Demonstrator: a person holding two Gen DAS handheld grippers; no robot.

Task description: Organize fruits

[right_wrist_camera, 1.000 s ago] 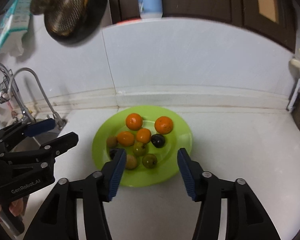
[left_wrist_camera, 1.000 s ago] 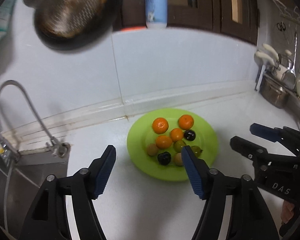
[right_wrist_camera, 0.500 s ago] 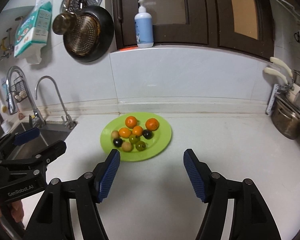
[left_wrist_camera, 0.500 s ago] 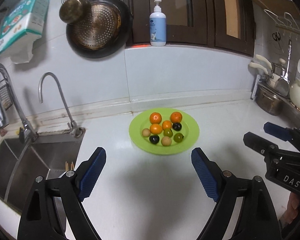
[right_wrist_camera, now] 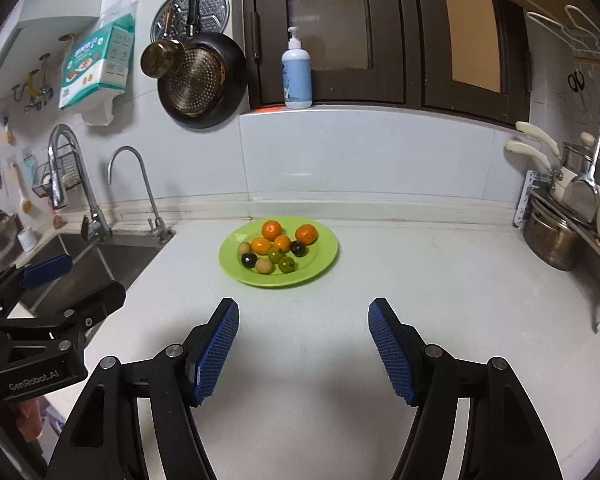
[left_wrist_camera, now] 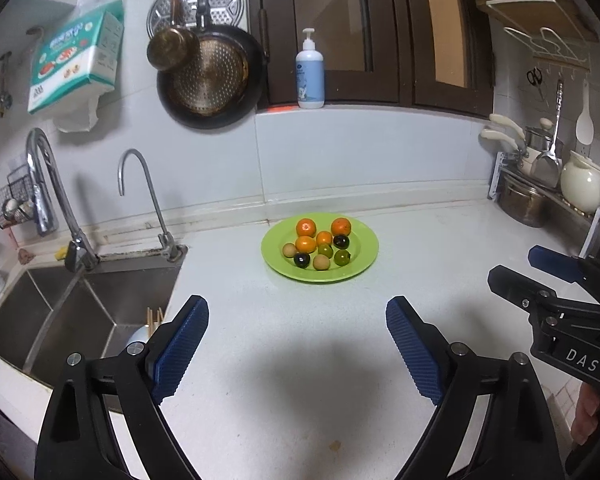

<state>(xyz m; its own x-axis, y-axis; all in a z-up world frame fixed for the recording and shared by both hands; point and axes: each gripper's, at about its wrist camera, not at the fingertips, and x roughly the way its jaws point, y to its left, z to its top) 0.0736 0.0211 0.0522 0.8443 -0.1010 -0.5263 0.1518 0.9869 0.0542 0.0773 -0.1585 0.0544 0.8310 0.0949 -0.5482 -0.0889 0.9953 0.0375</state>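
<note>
Fruit (left_wrist_camera: pixel 319 245) sits heaped on the green plate (left_wrist_camera: pixel 362 264) near the worktop's back edge; we hold both hand-held grippers, left (left_wrist_camera: pixel 296 350) and right (right_wrist_camera: pixel 303 346), spread and empty, and should approach one outer piece squarely

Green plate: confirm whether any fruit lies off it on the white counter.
No: all the fruits sit on the round green plate.

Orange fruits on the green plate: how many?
4. Two larger ones at the plate's far side, left and right; two smaller nearer the middle, and. None looks hidden.
</note>
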